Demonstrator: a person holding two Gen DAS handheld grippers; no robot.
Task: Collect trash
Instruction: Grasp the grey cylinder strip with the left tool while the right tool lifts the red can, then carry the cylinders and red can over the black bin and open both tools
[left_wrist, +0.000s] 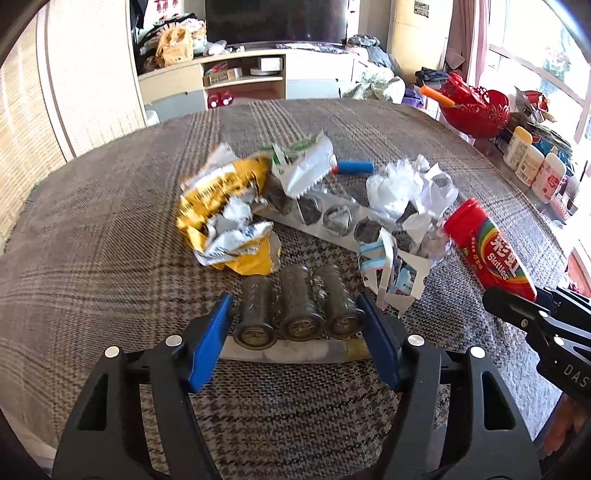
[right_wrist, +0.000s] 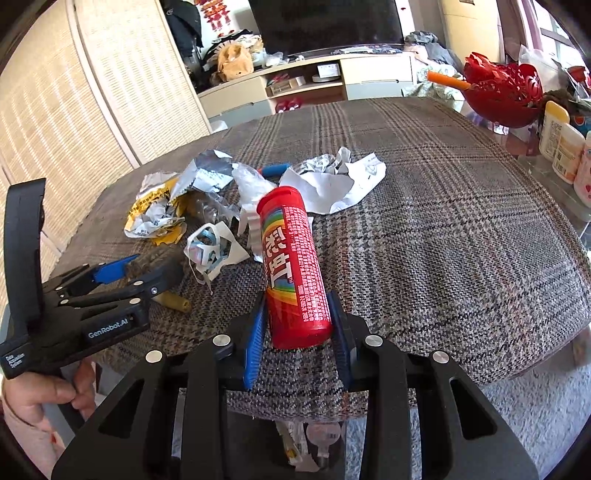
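My right gripper (right_wrist: 299, 332) is shut on a red Skittles tube (right_wrist: 295, 273), which also shows in the left wrist view (left_wrist: 487, 251), held just above the plaid table. My left gripper (left_wrist: 295, 325) is open around a pack of three clear cylinders (left_wrist: 295, 310) on a card strip; whether the pads touch it is unclear. Beyond lie a crumpled yellow wrapper (left_wrist: 225, 214), a silver blister strip (left_wrist: 332, 218), a white-green wrapper (left_wrist: 306, 162), crumpled clear plastic (left_wrist: 410, 188), torn paper scraps (left_wrist: 391, 269) and a blue roll (left_wrist: 354, 166).
The plaid-covered table (right_wrist: 443, 240) ends close below my right gripper. A red basket (left_wrist: 476, 107) and several white bottles (left_wrist: 532, 166) stand at the right. A wicker screen (right_wrist: 74, 110) is at the left, a TV cabinet (left_wrist: 243, 74) behind.
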